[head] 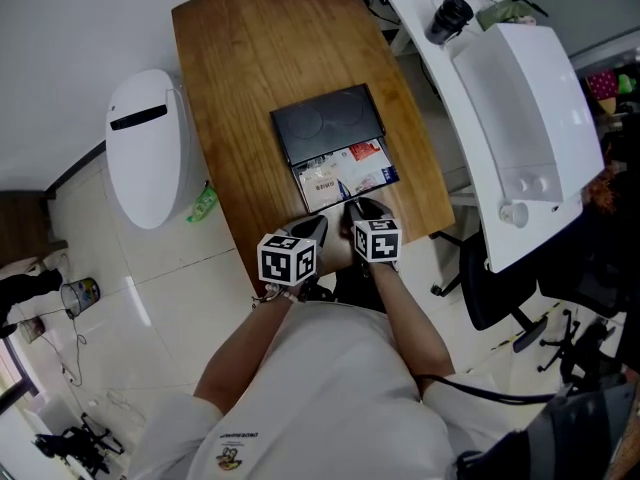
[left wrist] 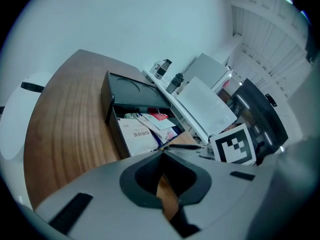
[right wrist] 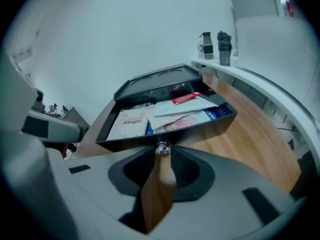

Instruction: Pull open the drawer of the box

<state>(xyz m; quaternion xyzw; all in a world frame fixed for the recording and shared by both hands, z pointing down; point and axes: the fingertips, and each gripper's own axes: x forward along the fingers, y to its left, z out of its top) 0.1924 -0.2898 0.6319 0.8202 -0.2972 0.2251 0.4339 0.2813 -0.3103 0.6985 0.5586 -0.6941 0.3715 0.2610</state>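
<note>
A black box (head: pixel 325 123) lies on the wooden table (head: pixel 250 68), and its drawer (head: pixel 345 176) stands pulled out toward me, full of papers and packets. In the right gripper view the drawer (right wrist: pixel 165 116) fills the middle, with its small metal knob (right wrist: pixel 161 148) at the front wall. My right gripper (right wrist: pixel 161 152) is shut on that knob; from above the right gripper (head: pixel 358 208) sits at the drawer's front edge. Just left of it, my left gripper (head: pixel 315 230) hovers over the table's near edge. The left gripper (left wrist: pixel 162 154) is shut and holds nothing, and beyond it are the box (left wrist: pixel 132 91) and the drawer (left wrist: pixel 145 131).
A white rounded appliance (head: pixel 150 148) stands on the floor left of the table, with a green object (head: pixel 203 205) beside it. A white desk (head: pixel 520 98) runs along the right, carrying dark bottles (right wrist: pixel 223 41). A black office chair (head: pixel 490 288) is at the near right.
</note>
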